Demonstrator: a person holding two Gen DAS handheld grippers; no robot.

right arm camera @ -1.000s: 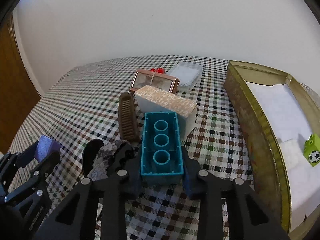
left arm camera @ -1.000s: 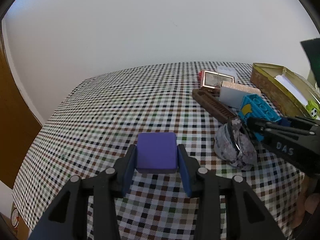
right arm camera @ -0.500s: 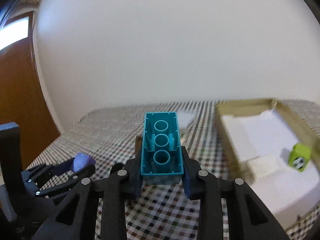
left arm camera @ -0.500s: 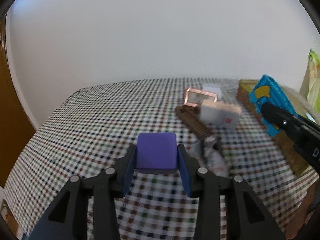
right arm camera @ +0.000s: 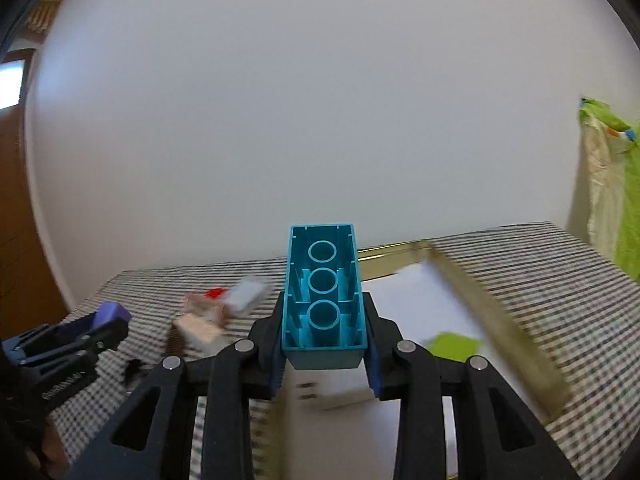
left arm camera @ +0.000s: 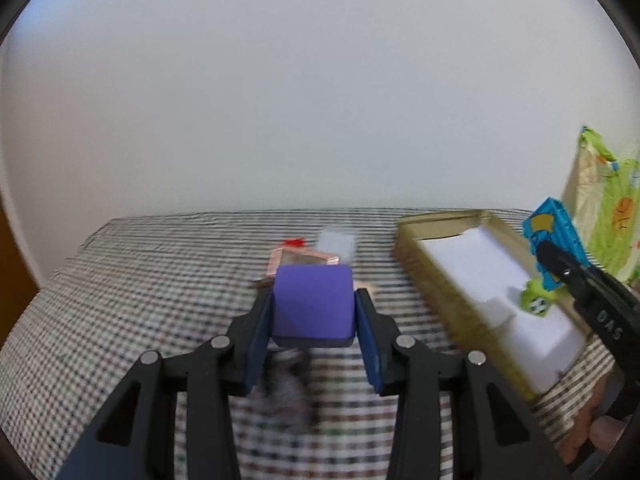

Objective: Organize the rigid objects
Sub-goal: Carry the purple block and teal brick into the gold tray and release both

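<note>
Two grippers are each carrying a toy block above the checked tablecloth (left arm camera: 120, 320). Furthest left, the left gripper (left arm camera: 314, 312) has its blue pads pinching a purple cube (left arm camera: 313, 306) by two opposite faces, held clear of the cloth with the leftover clutter behind and below it: a copper-framed box (left arm camera: 304, 258), a small red piece (left arm camera: 294, 242) and a pale translucent box (left arm camera: 336, 242), all blurred. Further right, the right gripper (right arm camera: 324, 356) is clamped on the near end of a teal building brick (right arm camera: 323, 292), hollow underside up, so most of its length juts past the fingers. Right again lies the open gold tin (left arm camera: 436, 284) with its white liner, where a lime-green football block (left arm camera: 536, 300) already sits; in the left wrist view the brick hangs over the tin's far side. The step in hand looks like delivering both blocks into the tin. To do it well, I would lower the brick onto a bare stretch of liner beside the green block before opening, since its overhang could let it pivot. The cube should follow to a separate spot, the two grippers kept from crossing.
</note>
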